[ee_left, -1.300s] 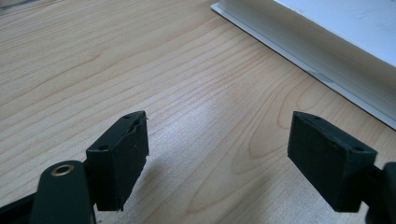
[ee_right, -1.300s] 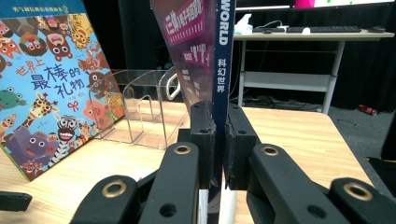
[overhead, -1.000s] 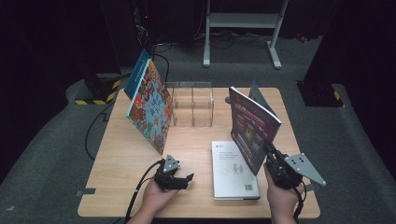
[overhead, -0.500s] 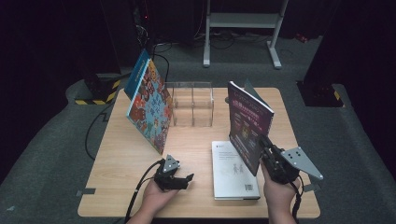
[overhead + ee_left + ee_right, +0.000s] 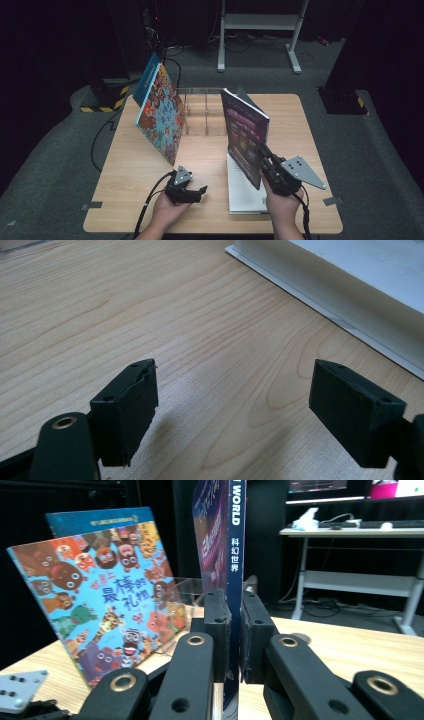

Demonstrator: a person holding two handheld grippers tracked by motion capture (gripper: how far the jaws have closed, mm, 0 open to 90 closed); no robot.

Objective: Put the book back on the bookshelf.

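Observation:
My right gripper (image 5: 266, 161) (image 5: 234, 630) is shut on the spine of a purple magazine (image 5: 244, 136) (image 5: 218, 545), held upright above the table's front right. Under it lies a white book (image 5: 243, 192) (image 5: 360, 295), flat on the wooden table (image 5: 130, 190). My left gripper (image 5: 197, 192) (image 5: 250, 410) rests low on the table at the front centre, jaws wide apart with only bare wood between them. A colourful children's book (image 5: 161, 117) (image 5: 107, 600) leans tilted at the back left against a clear acrylic rack (image 5: 202, 112).
The acrylic rack with upright dividers stands at the table's back middle. A cable (image 5: 150, 200) trails from the left gripper off the front edge. Beyond the table are a white desk frame (image 5: 260, 30) and a dark floor.
The right gripper has carried the purple magazine leftward and raised it more upright over the white book. The left gripper has stayed put.

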